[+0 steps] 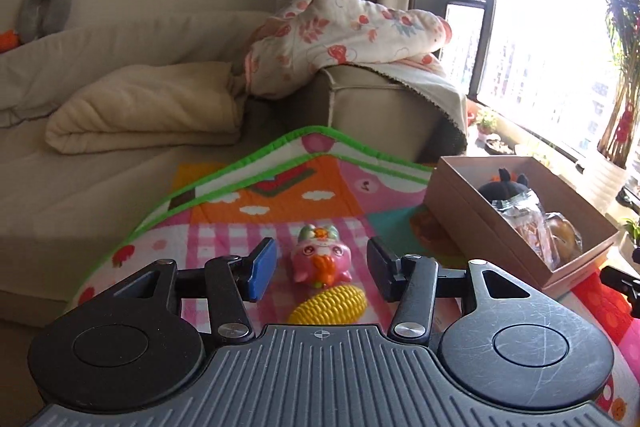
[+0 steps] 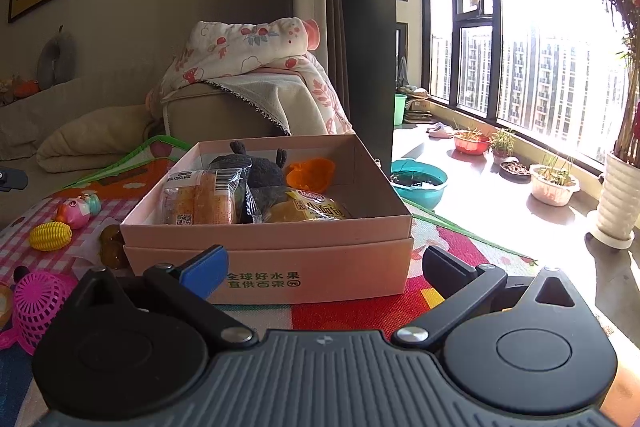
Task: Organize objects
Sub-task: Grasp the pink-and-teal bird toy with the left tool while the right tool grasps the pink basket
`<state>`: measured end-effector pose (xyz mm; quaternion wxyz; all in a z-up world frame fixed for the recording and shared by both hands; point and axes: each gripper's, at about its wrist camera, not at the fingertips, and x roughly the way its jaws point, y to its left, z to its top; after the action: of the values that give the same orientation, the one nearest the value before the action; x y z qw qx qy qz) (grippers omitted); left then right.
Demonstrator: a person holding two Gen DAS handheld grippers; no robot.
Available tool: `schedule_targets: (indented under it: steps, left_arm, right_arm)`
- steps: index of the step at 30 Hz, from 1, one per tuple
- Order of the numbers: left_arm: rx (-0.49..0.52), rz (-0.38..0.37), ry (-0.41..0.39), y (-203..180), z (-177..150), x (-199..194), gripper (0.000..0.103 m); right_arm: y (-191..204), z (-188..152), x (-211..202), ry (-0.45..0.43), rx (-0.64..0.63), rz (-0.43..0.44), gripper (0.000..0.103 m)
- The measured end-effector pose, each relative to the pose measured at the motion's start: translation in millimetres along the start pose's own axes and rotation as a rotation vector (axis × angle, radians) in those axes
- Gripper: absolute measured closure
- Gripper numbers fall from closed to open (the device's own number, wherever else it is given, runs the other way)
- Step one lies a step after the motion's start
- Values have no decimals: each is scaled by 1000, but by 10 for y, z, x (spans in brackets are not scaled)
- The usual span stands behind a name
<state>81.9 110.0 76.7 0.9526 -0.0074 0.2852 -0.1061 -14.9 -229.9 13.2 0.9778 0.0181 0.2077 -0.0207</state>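
1. Left wrist view: left gripper [image 1: 320,269] released, empty, above pink pig toy [image 1: 320,261] and yellow corn toy [image 1: 328,305] on mat [image 1: 224,227].
2. Right gripper [image 2: 322,269] released, empty, facing pink box [image 2: 272,259].

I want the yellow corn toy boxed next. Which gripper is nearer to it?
Left. The left gripper hangs open right over the corn toy. The right gripper faces the pink box, with the corn far off to its left.
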Motion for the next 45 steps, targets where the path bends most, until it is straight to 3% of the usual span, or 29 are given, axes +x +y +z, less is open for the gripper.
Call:
schedule_targets:
  steps: [7,10,12,18,24,30,34,38,39,40,42,45]
  left_arm:
    - [37,64,161,-157,175,859,49]
    - [72,103,188,-240,112,1011,46]
    - [77,132,191,-244,58,1013,50]
    - [-103,69,149,-7,-171,530,55]
    - [-220,16,72,152,-729,-306,56]
    - [-255,0,74,174,-1090,-792,56]
    - [-277,-30,53,197,-1173,-954,56]
    - [-325,-42,46,262,-1255,-989,56]
    - [-334,-44,47,273,-1271,-993,56]
    - [-342,-49,46,280,-1286,-999,56]
    - [-347,-56,45,278,-1297,-1008,56]
    - [-340,-72,50,231,-1298,-1005,57]
  right_arm:
    - [6,9,19,4,1,1,0]
    - [5,6,30,10,0,3,0]
    - [4,5,35,13,0,4,0]
    - [21,12,91,41,-7,12,0]
    - [187,10,68,63,-72,24,0]
    - [953,-24,-97,206,-137,351,0]
    - [1467,-71,-113,268,-209,478,0]
    - [1771,-140,-54,328,-255,501,0]
    - [1797,-155,-68,328,-266,497,5]
    - [1816,-159,-80,327,-280,482,18]
    - [1788,-148,-114,319,-299,453,28]
    - [1612,-68,-146,308,-270,430,28]
